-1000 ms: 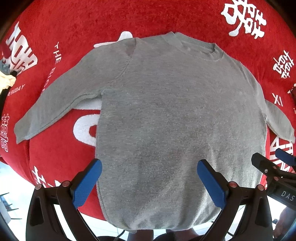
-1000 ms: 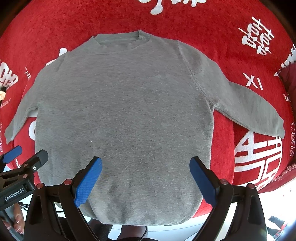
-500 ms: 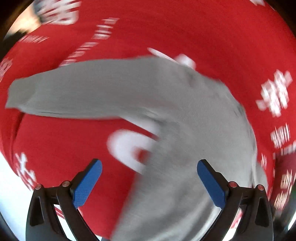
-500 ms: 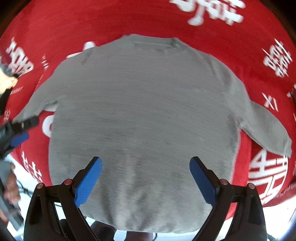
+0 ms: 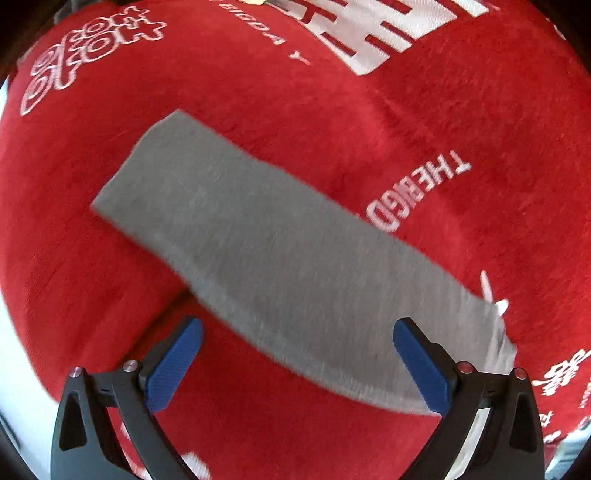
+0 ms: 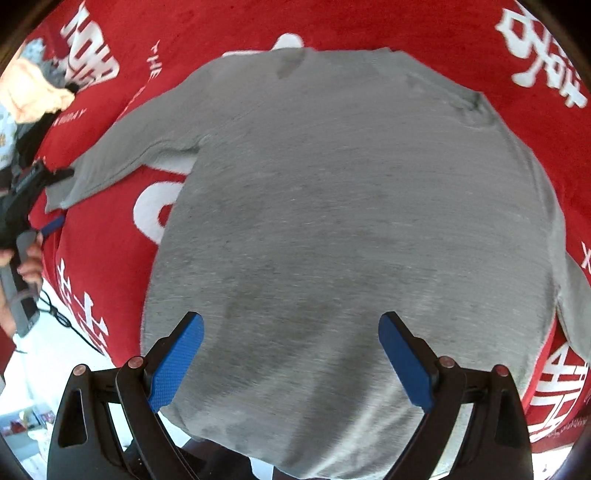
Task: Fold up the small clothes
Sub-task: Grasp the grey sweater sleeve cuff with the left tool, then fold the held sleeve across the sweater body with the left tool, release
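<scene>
A grey long-sleeved sweater [image 6: 351, 206] lies flat on a red blanket [image 6: 369, 22], neck away from me. Its left sleeve [image 5: 266, 243] stretches out diagonally in the left wrist view, cuff at the upper left. My left gripper [image 5: 299, 365] hovers open above the sleeve's lower part, nothing between its blue pads. The left gripper also shows at the far left of the right wrist view [image 6: 51, 199], next to the sleeve's cuff, held by a hand [image 6: 26, 258]. My right gripper [image 6: 291, 358] stands open above the sweater's hem, empty.
The red blanket carries white lettering and symbols [image 5: 417, 195]. A pile of other clothes [image 6: 33, 92] lies at the far left. The blanket's edge drops to a white floor [image 6: 55, 350] at lower left, where a black cable trails.
My left gripper has swung left from over the sweater's body to over the left sleeve. The right gripper has shifted left and closer to the hem. Both stay open.
</scene>
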{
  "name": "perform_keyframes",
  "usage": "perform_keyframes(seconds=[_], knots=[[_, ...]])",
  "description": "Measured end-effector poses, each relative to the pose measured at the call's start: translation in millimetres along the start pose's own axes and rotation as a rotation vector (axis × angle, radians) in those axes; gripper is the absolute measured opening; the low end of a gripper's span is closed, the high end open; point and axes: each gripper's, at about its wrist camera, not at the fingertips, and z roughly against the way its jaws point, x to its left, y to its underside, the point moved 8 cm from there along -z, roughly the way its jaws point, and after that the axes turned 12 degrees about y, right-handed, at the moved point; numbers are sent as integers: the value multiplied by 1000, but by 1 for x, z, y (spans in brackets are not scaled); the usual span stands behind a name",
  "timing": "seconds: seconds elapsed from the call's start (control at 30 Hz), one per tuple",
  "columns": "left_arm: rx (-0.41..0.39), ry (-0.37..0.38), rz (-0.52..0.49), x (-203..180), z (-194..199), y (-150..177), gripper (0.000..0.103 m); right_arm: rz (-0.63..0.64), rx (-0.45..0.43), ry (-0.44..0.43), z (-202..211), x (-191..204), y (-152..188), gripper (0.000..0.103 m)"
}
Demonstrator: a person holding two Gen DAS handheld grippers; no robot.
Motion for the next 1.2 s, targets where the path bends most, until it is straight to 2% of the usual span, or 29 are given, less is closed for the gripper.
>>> perform_keyframes(seconds=[0.1, 0.2, 0.3, 0.37, 0.4, 0.43, 0.47, 0.53, 0.63, 0.73, 0.83, 1.0, 1.13, 1.2], knots=[[-4, 19, 4, 2, -8, -11, 103, 15, 3, -1, -2, 11, -4, 97], [-25, 28, 50, 2, -13, -18, 103, 22, 2, -6, 0, 20, -9, 97], [-41, -25, 66, 1, -15, -22, 84, 24, -9, -13, 3, 24, -15, 97], [-33, -104, 22, 1, -11, -21, 51, 18, -14, -16, 5, 23, -17, 97], [-33, -118, 2, 2, -9, -21, 43, 9, -15, -25, 7, 20, -17, 97], [-36, -100, -22, -2, -7, -21, 19, 1, -14, -33, 8, 18, -17, 97], [-25, -60, -36, -9, -6, -21, 9, -8, -12, -43, 9, 14, -17, 97], [-34, -55, -67, -21, 2, -22, 9, -21, -9, -57, 12, 2, -12, 97], [-45, -12, -161, -65, 12, -16, 9, -44, -20, -71, 14, -15, -10, 97], [-44, 69, -267, -127, 21, 2, 9, -71, -16, -80, 15, -38, -9, 97], [-23, 188, -362, -206, 19, 31, 9, -113, -32, -83, 19, -68, -8, 97], [101, 371, -566, -342, -4, 128, 9, -205, -48, -76, 20, -127, -3, 97], [229, 412, -650, -403, -50, 210, 9, -305, -46, -61, 16, -189, 11, 97], [288, 397, -691, -417, -79, 250, 9, -349, -42, -52, 12, -214, 20, 97]])
